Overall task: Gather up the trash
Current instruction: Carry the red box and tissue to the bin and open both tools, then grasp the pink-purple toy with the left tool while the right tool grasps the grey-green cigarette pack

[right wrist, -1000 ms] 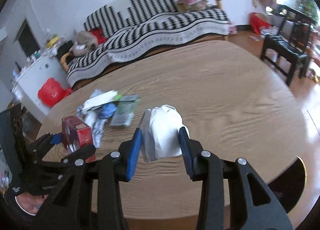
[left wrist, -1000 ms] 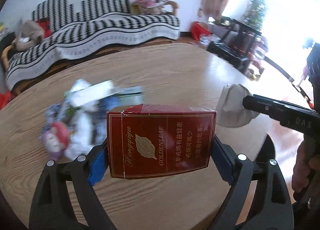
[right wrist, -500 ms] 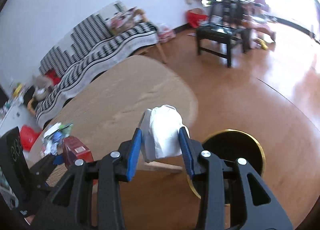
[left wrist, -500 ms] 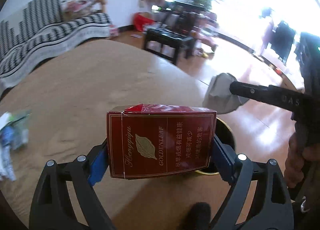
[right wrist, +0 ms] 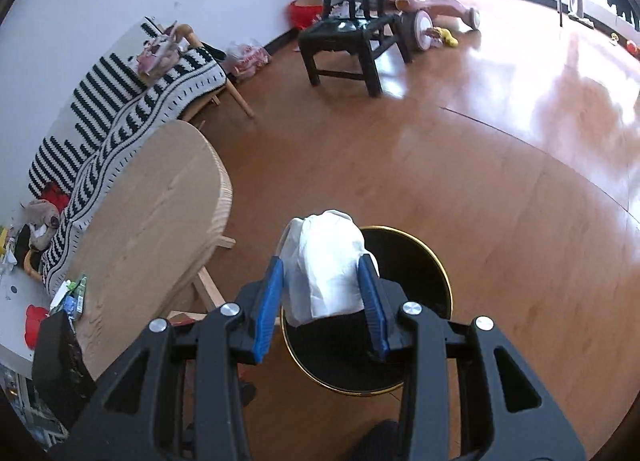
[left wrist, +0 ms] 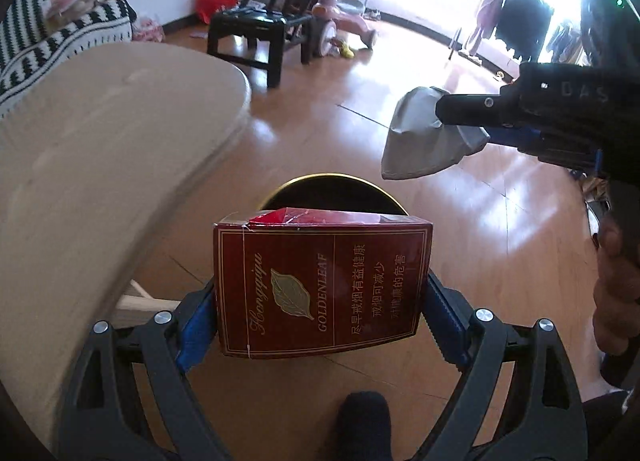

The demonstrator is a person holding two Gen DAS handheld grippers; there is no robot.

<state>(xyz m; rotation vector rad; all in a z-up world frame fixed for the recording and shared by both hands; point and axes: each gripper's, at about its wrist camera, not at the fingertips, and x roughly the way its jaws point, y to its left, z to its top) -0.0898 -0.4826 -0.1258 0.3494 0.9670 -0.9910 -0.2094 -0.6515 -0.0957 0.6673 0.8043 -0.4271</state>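
My left gripper (left wrist: 322,301) is shut on a red cigarette box (left wrist: 320,285) and holds it in the air just in front of a black bin with a gold rim (left wrist: 320,185) on the floor. My right gripper (right wrist: 326,285) is shut on a crumpled white paper wad (right wrist: 326,265) and holds it above the same bin (right wrist: 420,257). In the left wrist view the right gripper (left wrist: 492,117) shows at the upper right with the wad (left wrist: 420,141), higher than the bin. More trash (right wrist: 74,295) lies on the round wooden table (right wrist: 152,213).
The table edge (left wrist: 224,129) is left of the bin. A black chair (right wrist: 348,41) and a pink ride-on toy (right wrist: 432,1) stand farther off on the wooden floor. A striped sofa (right wrist: 120,101) is behind the table.
Both grippers have swung from over the table to the right and down over the floor. The bin now sits under them. Both still hold their items.
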